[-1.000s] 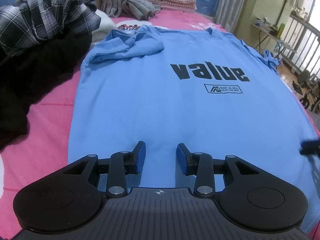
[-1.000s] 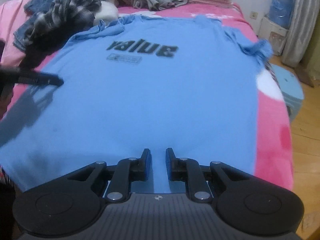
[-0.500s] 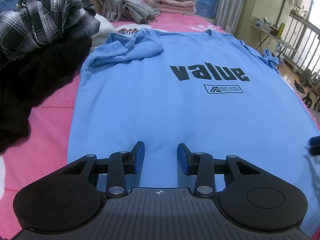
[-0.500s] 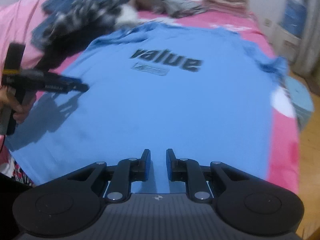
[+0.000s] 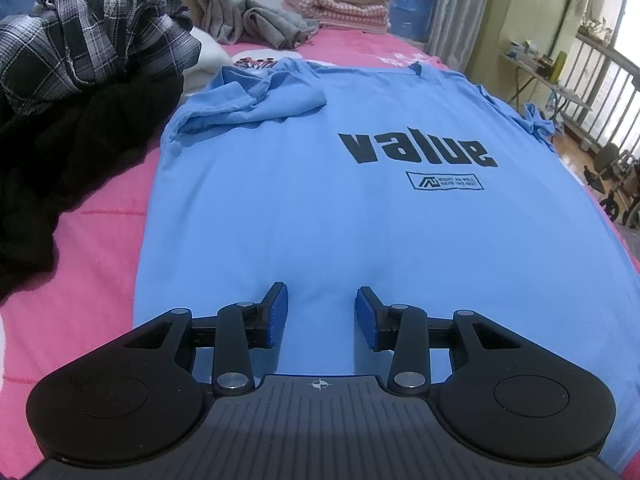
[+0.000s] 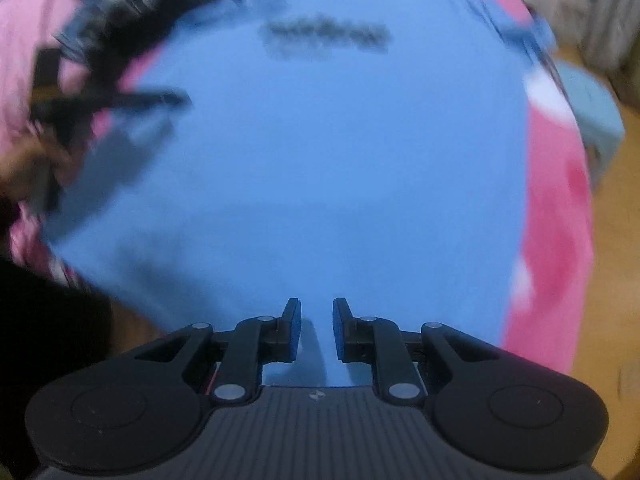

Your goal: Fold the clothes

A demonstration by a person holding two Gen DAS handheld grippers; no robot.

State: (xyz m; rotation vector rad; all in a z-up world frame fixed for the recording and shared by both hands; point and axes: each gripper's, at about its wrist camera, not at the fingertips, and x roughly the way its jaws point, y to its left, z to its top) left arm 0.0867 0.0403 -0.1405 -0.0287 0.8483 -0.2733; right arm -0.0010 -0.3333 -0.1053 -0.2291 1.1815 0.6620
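Note:
A light-blue T-shirt (image 5: 320,200) printed "value" lies flat, front up, on a pink bedcover (image 5: 80,260). One sleeve (image 5: 256,108) is folded in over the chest; the other (image 5: 536,120) lies bunched at the far right edge. My left gripper (image 5: 320,312) hovers over the shirt's near part, open, with nothing between its blue pads. My right gripper (image 6: 317,328) is above the shirt (image 6: 340,160) near its hem, jaws a narrow gap apart and holding nothing. The right wrist view is motion-blurred; in it the left gripper (image 6: 180,98) shows at left, held by a hand.
A plaid shirt (image 5: 88,48) and a black garment (image 5: 60,168) are heaped left of the T-shirt. Grey clothes (image 5: 272,28) and stacked folded towels (image 5: 336,4) lie at the far end. A light-blue stool (image 6: 588,120) stands on the wooden floor beside the bed.
The right gripper rose and tipped downward, blurring its view and bringing more of the shirt into it. It slid out of the left wrist view's right edge. The left gripper held still.

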